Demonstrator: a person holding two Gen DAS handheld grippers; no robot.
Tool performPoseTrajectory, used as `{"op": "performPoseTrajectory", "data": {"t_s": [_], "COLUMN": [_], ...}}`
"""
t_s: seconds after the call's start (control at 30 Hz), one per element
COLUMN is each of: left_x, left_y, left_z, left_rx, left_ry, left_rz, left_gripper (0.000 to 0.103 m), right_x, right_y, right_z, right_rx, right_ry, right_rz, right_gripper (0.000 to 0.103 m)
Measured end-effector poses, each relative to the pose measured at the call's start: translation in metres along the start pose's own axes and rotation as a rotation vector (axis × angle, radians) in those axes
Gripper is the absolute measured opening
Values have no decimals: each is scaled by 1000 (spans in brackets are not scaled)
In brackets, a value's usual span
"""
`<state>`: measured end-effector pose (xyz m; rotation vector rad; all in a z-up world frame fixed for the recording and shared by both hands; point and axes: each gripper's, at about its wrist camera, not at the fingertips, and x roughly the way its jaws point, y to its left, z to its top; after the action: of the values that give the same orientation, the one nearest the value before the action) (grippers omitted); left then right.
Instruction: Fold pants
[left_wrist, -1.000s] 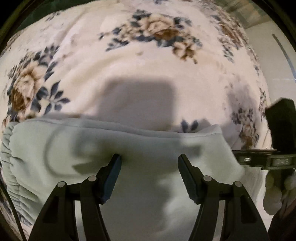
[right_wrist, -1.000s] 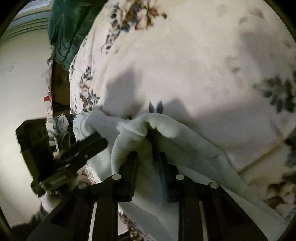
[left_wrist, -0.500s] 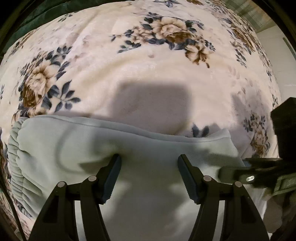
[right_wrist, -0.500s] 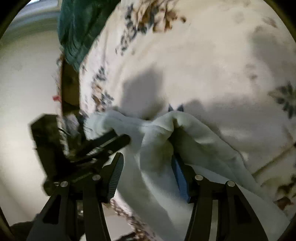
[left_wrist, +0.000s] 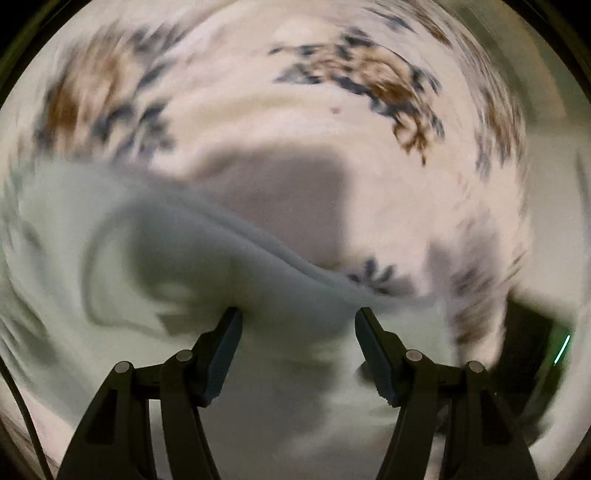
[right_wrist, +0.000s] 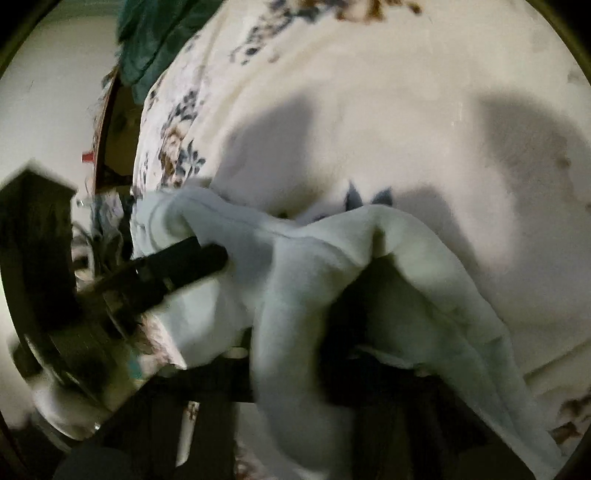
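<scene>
The pale mint-green pants (left_wrist: 155, 280) lie on a cream floral blanket (left_wrist: 314, 122); the left wrist view is motion-blurred. My left gripper (left_wrist: 297, 328) is open, its fingers over the pants with cloth between and below them. In the right wrist view the pants (right_wrist: 295, 280) drape over my right gripper (right_wrist: 295, 347), whose fingers are hidden under the cloth. The left gripper also shows there (right_wrist: 192, 258), its fingers against the pants' left edge.
A dark green cloth (right_wrist: 155, 40) lies at the blanket's far corner. The blanket's edge runs down the left of the right wrist view, with a wall (right_wrist: 48, 110) and clutter beyond. The right gripper's dark body (left_wrist: 532, 339) shows at the right of the left wrist view.
My right gripper opened half a second ago and is now buried in the cloth. The left gripper swung, and the pants' far edge now slopes and bulges. The left fingers stayed open.
</scene>
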<state>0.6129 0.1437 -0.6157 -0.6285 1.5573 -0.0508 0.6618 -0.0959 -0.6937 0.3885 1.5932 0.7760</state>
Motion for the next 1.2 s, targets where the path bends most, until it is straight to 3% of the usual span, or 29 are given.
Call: {"op": "performPoseTrajectory", "data": {"t_s": [0.03,0.13,0.27,0.3,0.33,0.37,0.43,0.53,0.6,0.67,0.87,0.93,1.0,1.03,1.07,1.13,1.2], "left_x": [-2,4,22,24,24,23,19,11,9,8,7,2,-12,-22,-36,-52,-47], "left_y": [12,35,50,51,50,45,40,43,48,52,45,46,55,60,67,80,97], "left_z": [-1,-4,-6,-8,-9,-10,-14,-18,-19,-20,-19,-17,-19,-22,-27,-34,-35], "left_rx": [-90,-272,-387,-388,-371,-318,-243,-207,-214,-215,-169,-157,-160,-154,-146,-124,-124], "left_ry": [31,102,166,165,151,138,93,60,61,62,47,37,-18,-58,-113,-184,-173], "left_rz": [-71,-170,-172,-145,-114,-62,-24,-28,-41,-52,-59,-87,-142,-173,-189,-108,-46], "left_gripper": [61,62,61,56,38,29,22,18,18,18,21,23,30,38,39,37,37], "right_x": [-3,-13,-6,0,4,8,11,-3,-13,-11,40,65,73,67,56,24,0], "right_y": [5,32,70,77,81,82,72,47,31,20,12,19,14,8,-1,-38,-70], "right_z": [-7,-36,-73,-81,-84,-85,-79,-67,-57,-46,-11,-4,0,1,3,6,7], "right_rx": [-22,-132,-301,-336,-356,-361,-306,-178,-115,-66,1,18,114,147,182,305,399], "right_ry": [-9,-39,-53,-45,-40,-26,7,5,-13,-2,148,199,187,160,116,20,-50], "right_rz": [1,-20,-114,-133,-147,-143,-116,5,66,89,184,240,293,304,325,388,414], "right_gripper": [13,12,11,11,11,12,15,22,47,63,63,61,23,22,19,14,12]}}
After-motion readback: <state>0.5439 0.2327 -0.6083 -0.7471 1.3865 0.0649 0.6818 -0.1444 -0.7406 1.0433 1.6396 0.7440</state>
